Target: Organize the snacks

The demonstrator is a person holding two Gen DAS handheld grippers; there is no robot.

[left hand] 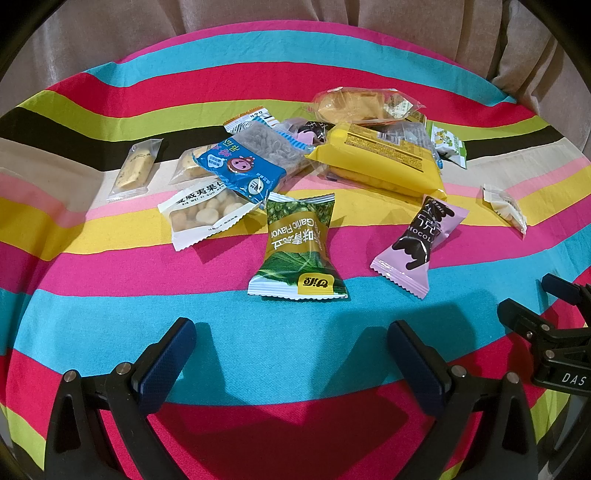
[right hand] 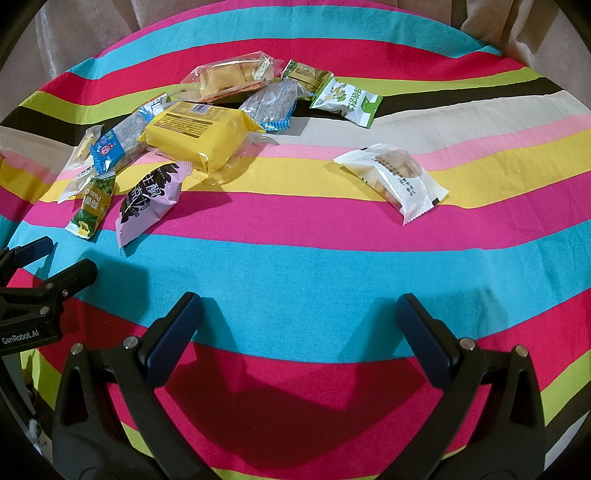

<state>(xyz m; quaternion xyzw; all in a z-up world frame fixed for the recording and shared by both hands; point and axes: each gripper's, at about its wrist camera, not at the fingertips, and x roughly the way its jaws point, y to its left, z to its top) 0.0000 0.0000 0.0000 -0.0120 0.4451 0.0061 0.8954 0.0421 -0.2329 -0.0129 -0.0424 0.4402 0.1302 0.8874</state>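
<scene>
While both stand wide open and empty above the striped cloth (left hand: 280, 354), my left tongs (left hand: 291, 362) and right tongs (right hand: 299, 339) face the snack packets (left hand: 295, 162), piled at twelve o'clock.

A striped tablecloth (left hand: 92, 314) in pink, turquoise, red, lime, yellow, black and beige covered the counter, lightly creased; behind its far edge hung a beige curtain (left hand: 258, 11) in soft folds

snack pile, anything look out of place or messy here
Yes: the packets lie jumbled, the yellow packet resting across others. One white packet sits alone on the striped cloth, apart from the heap. Nothing looks torn or spilled.
</scene>
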